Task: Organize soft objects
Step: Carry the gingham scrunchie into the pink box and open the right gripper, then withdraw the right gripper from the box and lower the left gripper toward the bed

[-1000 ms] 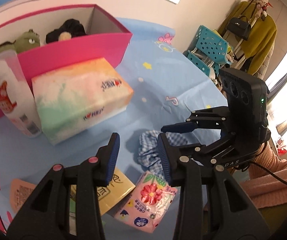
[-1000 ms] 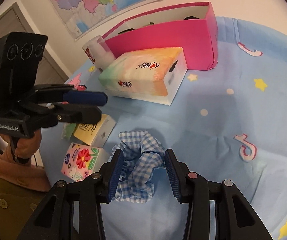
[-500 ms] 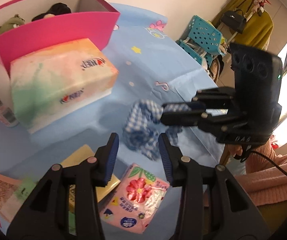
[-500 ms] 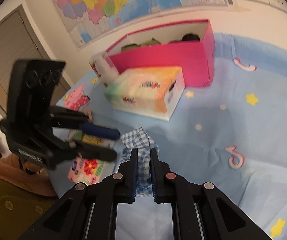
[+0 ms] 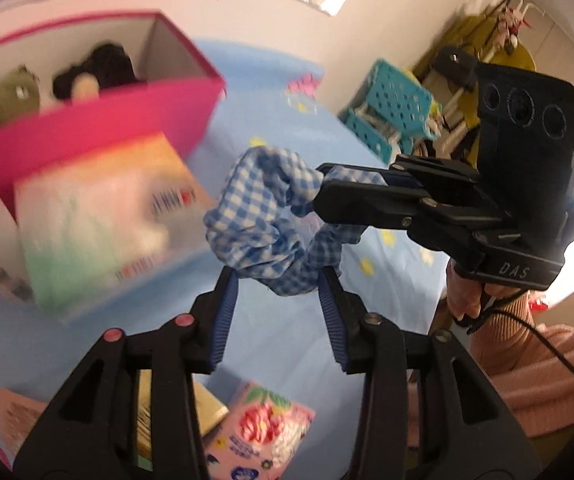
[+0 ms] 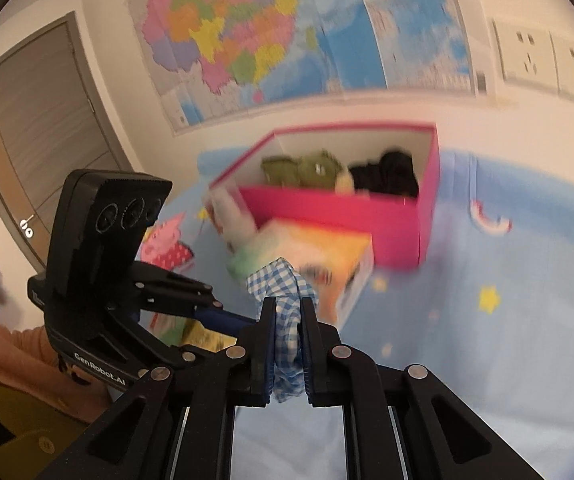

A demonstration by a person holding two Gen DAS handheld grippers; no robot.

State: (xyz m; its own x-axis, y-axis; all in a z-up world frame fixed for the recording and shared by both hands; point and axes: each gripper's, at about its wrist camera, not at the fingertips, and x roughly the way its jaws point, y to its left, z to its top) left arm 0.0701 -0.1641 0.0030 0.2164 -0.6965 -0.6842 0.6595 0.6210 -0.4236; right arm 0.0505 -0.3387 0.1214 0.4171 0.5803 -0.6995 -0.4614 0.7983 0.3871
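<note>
blue cartoon-print cloth [image 6: 507, 352] covered the table against a white wall hung with a coloured map [image 6: 271, 36] and a row of sockets [image 6: 547, 60].

above that cloth the blue-and-white checked scrunchie [image 5: 271, 216] hung clear of the surface, pinched at one bunch of its fabric by the right gripper [image 6: 287, 344], whose two pads were drawn tight together on the folds. in the left wrist view the same gripper [image 5: 327, 196] reached in from the right, and the loop of the scrunchie drooped from its tip. the left gripper [image 5: 277, 308] sat just beneath, its blue ribbed fingers [image 5: 223, 316] spread wide with nothing between them, the lowest fold of the scrunchie hanging near their tips; whether it touched them could not be told.

farther off and to the left lay the pastel tissue pack [image 5: 99, 216], blurred, and right behind it stood the pink box [image 6: 343, 216], open at the top. inside it were a green plush toy [image 6: 307, 168] on the left and a black soft item [image 6: 387, 172] on the right. a clear-wrapped white package [image 6: 227, 212] stood at the box's left corner.

near the camera, under the left gripper, lay a pink floral tissue packet [image 5: 259, 436] and a yellow packet [image 5: 203, 408] beside it. at the far right a teal plastic stool [image 5: 391, 108] stood off the table.
</note>
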